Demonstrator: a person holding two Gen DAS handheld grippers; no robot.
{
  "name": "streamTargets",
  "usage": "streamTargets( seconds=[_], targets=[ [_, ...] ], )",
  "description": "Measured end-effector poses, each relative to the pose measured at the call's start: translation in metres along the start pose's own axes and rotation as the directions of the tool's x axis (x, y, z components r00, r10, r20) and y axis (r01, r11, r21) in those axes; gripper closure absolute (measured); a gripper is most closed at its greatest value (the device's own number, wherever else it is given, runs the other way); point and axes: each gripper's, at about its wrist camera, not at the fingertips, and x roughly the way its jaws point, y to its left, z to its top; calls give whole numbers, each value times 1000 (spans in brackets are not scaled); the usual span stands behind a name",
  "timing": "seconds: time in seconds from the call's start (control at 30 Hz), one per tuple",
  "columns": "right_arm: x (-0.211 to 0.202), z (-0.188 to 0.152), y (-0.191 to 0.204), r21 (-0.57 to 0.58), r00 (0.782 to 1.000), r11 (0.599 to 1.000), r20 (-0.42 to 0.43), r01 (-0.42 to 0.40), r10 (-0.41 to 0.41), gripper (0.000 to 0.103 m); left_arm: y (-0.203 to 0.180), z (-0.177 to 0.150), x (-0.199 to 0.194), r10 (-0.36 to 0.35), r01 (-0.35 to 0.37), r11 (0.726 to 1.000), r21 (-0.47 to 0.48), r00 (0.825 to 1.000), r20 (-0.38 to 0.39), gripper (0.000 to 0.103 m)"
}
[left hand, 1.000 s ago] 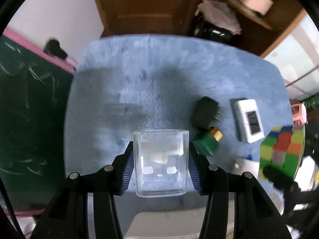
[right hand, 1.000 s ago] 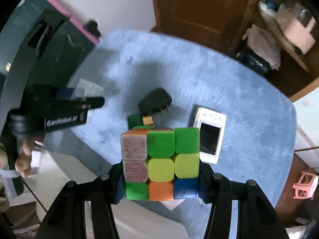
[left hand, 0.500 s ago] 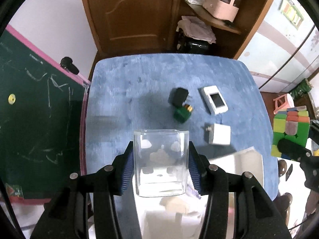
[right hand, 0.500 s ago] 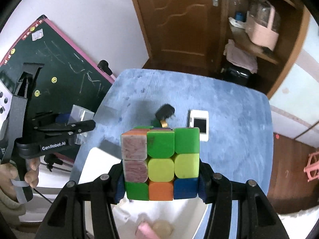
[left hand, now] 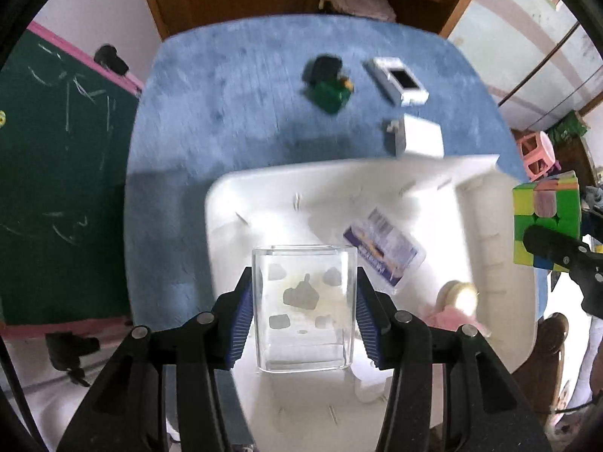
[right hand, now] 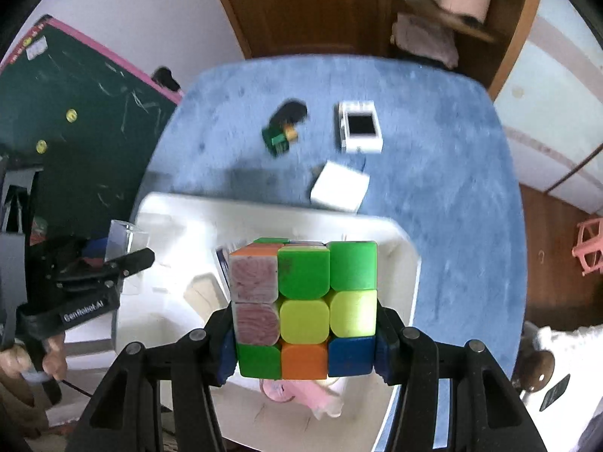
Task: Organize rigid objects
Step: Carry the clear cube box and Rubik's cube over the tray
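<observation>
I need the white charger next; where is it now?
In the left wrist view the white charger lies on the blue table, just beyond the white bin, below the phone box.

Clear box (left hand: 303, 309) with pale cloud marks, puzzle cube (right hand: 305, 307) in green, yellow, orange, blue (two worn pinkish faces), white bin (left hand: 226, 203), blue table cover (right hand: 452, 158).

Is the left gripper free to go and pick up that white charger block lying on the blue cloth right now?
Probably not yet. The left gripper is shut on a clear plastic box, so its jaws are full. The white charger block itself lies uncovered beyond the white bin.
</observation>
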Motion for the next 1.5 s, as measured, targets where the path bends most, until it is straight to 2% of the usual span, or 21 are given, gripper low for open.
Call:
streamTargets(
  seconds=[0.2, 0.57, 0.8, 1.07, 1.3, 1.33, 1.37, 1.43, 1.5],
  targets=[
    [39, -13, 5, -7, 994, 996, -69, 89, -90, 47, -7, -7, 27, 15, -15, 1000, 7, 1000, -18, 50],
    [85, -20, -7, 3, 972, 985, -164, 171, -168, 47, -12, -2, 53, 52, -52, 999, 18, 998, -27, 50],
    [101, -19, -13, -4, 961, 980, -191, 201, -198, 47, -15, 2, 55, 77, -77, 996, 33, 997, -9, 50],
    [112, -18, -2, -41, 949, 970, -202, 240, -243, 47, -31, 0, 59, 101, -101, 991, 84, 995, 4, 50],
    [101, -17, 4, -52, 955, 970, -174, 237, -242, 38, -33, -5, 65, 123, -119, 986, 115, 992, -34, 50],
    [97, -17, 4, -50, 956, 970, -167, 236, -241, 37, -33, -5, 65, 123, -118, 986, 118, 992, -38, 48],
    [94, -16, 4, -45, 958, 972, -163, 232, -236, 37, -33, -5, 63, 122, -116, 986, 118, 992, -40, 40],
    [87, -16, 3, -31, 963, 975, -155, 219, -221, 37, -32, -4, 57, 114, -109, 988, 105, 993, -36, 32],
    [80, -14, 3, -20, 967, 978, -146, 208, -209, 37, -30, -3, 52, 111, -108, 990, 90, 993, -30, 30]
  ],
)
